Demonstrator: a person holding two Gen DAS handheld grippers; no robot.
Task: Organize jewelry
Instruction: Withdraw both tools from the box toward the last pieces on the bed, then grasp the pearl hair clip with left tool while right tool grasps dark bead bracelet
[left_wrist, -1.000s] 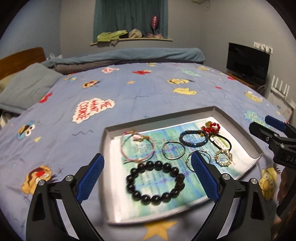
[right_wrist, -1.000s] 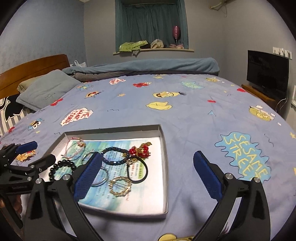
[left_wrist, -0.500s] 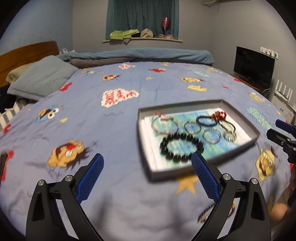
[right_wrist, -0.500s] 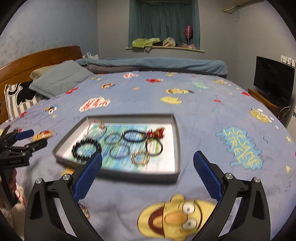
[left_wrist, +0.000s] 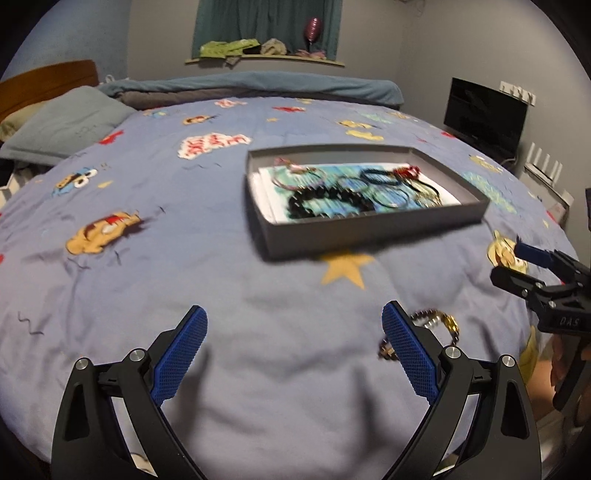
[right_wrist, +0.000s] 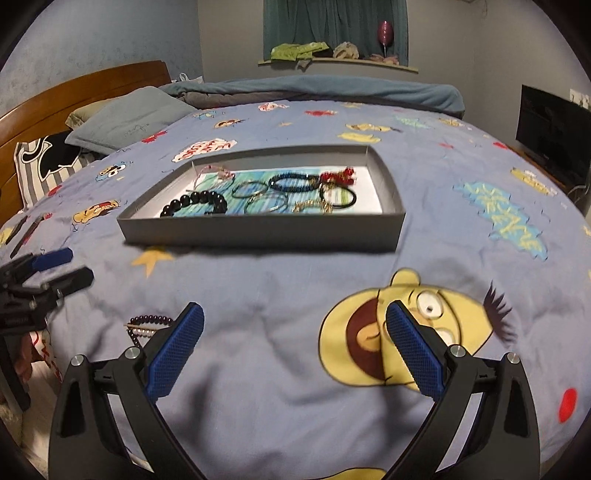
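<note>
Both tools hang spread and empty: left tool (left_wrist: 291, 347), right tool (right_wrist: 293, 341). Lower your left onto the loose beaded bracelet (left_wrist: 437, 325) at two o'clock, pinching one strand only.

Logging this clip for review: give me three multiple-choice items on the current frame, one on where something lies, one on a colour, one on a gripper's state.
1. Where does the beaded bracelet outside the grey tray lie?
A. on the bedspread, nearer the grippers than the tray
B. on the pillow
C. inside the tray

2. What colour are the large round beads of the chunky bracelet in the tray?
A. white
B. black
C. yellow

3. How is the right gripper?
A. shut on a ring
B. shut on nothing
C. open, holding nothing

Answers: 1 A, it rests on the blue cover below the tray's near wall. 2 B, the beads look glossy black. 3 C, its blue pads stand wide apart over bare cover.
</note>
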